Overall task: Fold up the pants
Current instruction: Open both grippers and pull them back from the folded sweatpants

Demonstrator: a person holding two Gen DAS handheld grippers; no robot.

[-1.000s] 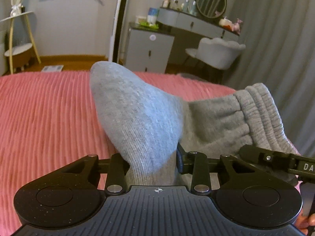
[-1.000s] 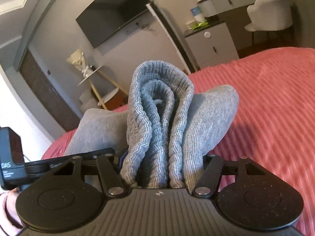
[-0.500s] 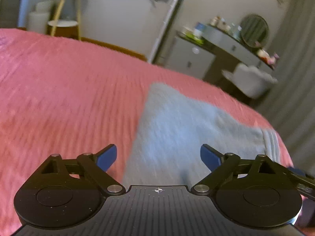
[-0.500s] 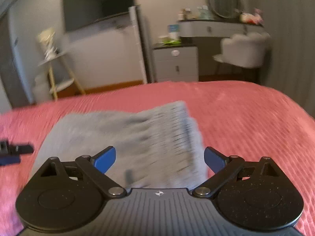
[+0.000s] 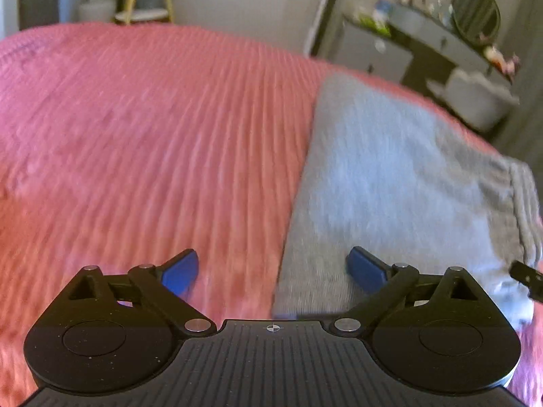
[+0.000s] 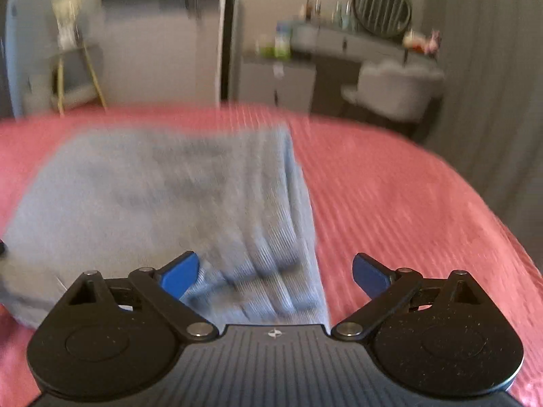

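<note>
The grey pants (image 5: 390, 186) lie folded flat on the pink ribbed bedspread (image 5: 152, 142), with the ribbed waistband at their right edge. My left gripper (image 5: 273, 269) is open and empty, raised over the fold's near left edge. My right gripper (image 6: 275, 273) is open and empty above the waistband end of the pants (image 6: 176, 203). The tip of the right gripper (image 5: 527, 276) shows at the right edge of the left wrist view. Both views are motion-blurred.
The bed's far edge curves away toward the floor. Beyond it stand a grey dresser (image 6: 278, 81), a vanity with a round mirror (image 6: 381, 6), a white chair (image 6: 397, 91) and a small side table (image 6: 73, 78). Grey curtains hang at the right.
Both grippers were shut on the bunched pants a second ago. They have opened and let go; the pants now lie flat, and both grippers have drawn back and up.
</note>
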